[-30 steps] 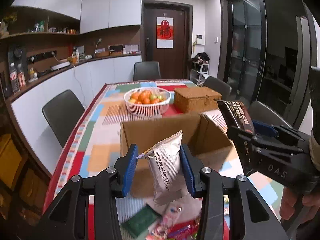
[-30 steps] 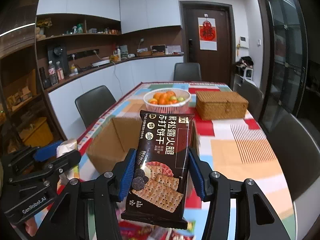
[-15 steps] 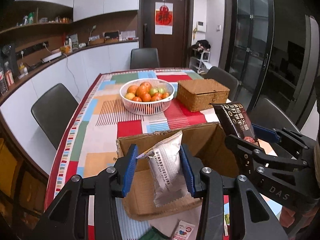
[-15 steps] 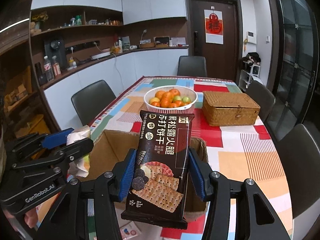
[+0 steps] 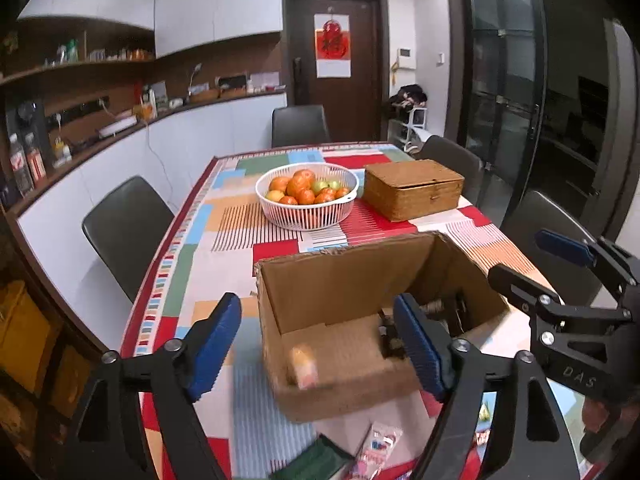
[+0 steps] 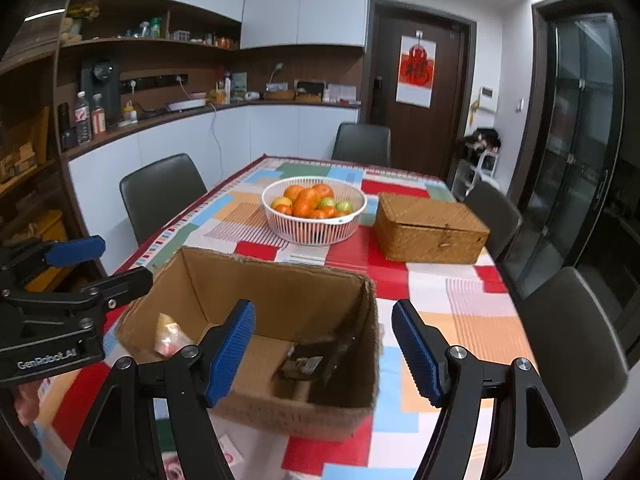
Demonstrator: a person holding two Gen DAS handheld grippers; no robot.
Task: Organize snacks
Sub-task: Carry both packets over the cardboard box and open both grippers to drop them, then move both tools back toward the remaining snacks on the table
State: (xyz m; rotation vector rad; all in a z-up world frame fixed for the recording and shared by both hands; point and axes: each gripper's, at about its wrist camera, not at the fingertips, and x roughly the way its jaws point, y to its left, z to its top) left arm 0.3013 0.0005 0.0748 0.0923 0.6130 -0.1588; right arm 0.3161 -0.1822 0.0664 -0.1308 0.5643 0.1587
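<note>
An open cardboard box (image 5: pixel 340 280) (image 6: pixel 280 284) stands on the patchwork tablecloth. Inside it lie a pale snack packet (image 5: pixel 302 364) (image 6: pixel 170 338), blurred by motion, and a dark cracker pack (image 5: pixel 440 312) (image 6: pixel 316 360) leaning against the right wall. My left gripper (image 5: pixel 318 344) hovers over the box's near edge, its jaws opening with nothing between them. My right gripper (image 6: pixel 324 352) hovers beside it, its jaws likewise opening and empty. Each wrist view also shows the other gripper from the side, the right gripper (image 5: pixel 532 260) and the left gripper (image 6: pixel 108 262).
Behind the box stand a white basket of fruit (image 5: pixel 308 216) (image 6: pixel 316 228) and a wicker box (image 5: pixel 412 188) (image 6: pixel 428 228). Loose snack packets (image 5: pixel 376 448) and a green pack (image 5: pixel 320 460) lie at the table's near edge. Dark chairs (image 5: pixel 124 224) ring the table.
Both grippers moved forward over the box and opened. The pale packet left the left jaws and the dark cracker pack left the right jaws; both now lie in the box.
</note>
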